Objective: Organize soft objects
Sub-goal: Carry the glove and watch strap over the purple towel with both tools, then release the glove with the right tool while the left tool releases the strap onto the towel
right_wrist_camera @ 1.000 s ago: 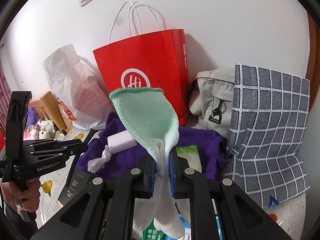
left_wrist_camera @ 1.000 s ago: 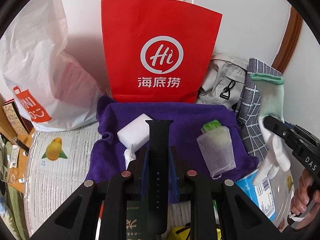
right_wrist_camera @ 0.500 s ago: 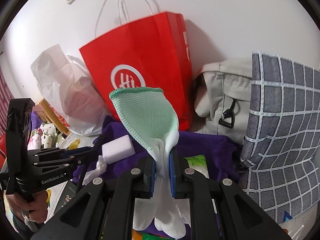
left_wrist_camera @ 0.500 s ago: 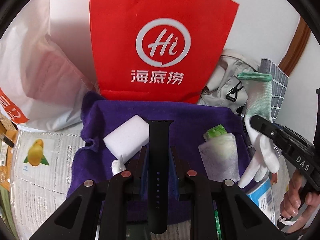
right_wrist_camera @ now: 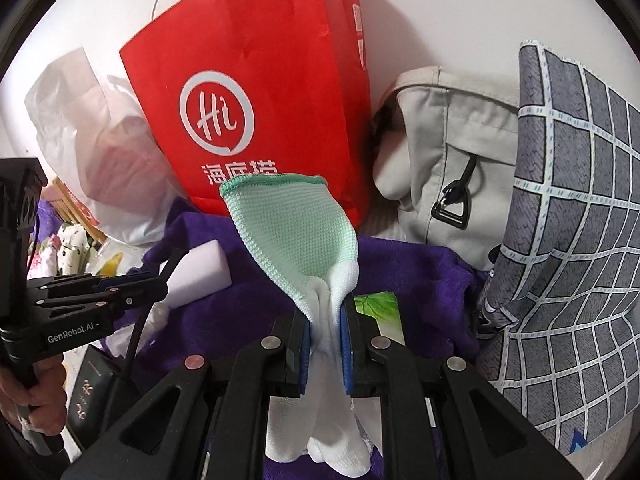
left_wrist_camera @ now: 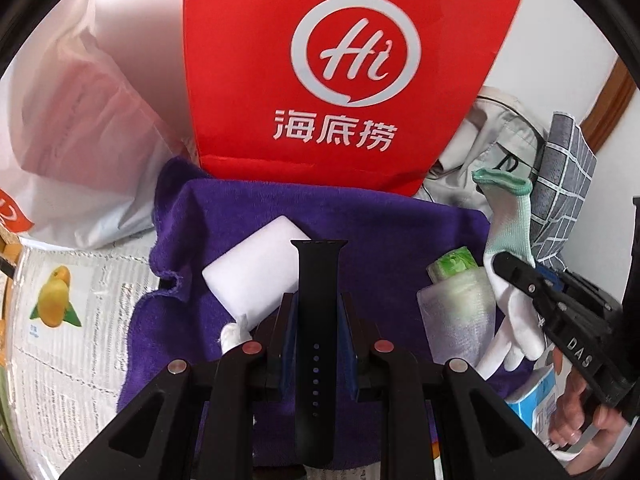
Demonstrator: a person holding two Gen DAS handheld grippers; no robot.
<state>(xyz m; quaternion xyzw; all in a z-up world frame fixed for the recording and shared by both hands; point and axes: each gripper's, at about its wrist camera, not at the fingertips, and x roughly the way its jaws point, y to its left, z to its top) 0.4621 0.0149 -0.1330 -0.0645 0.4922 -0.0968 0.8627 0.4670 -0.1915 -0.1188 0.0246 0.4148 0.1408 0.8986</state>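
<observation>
The left gripper (left_wrist_camera: 318, 320) had its jaws shut tight on a black strap (left_wrist_camera: 318, 304). The strap stood up between the jaws, its long way running straight away from the camera, out over the purple towel (left_wrist_camera: 376, 224).

The right gripper (right_wrist_camera: 327, 340) had its jaws shut on a glove (right_wrist_camera: 296, 236). The jaws pinched it at the middle. Its green cuff stood up on the far side and its white fingers hung down on the near side.

The towel lay flat on the bench, in front of the red bag (left_wrist_camera: 340, 60). On it lay a white sponge (left_wrist_camera: 256, 276), just left of the strap, and a small pouch (left_wrist_camera: 456, 308) with something green in it, on the right. From the left camera the glove (left_wrist_camera: 510, 264) hung right beside the pouch.

Both grippers pointed down at the towel. It looked like the strap and the glove were both meant to be set down there. The bare spot between sponge and pouch lay straight ahead of the strap, so the left hand was nearer to it. The glove was over the right edge.
</observation>
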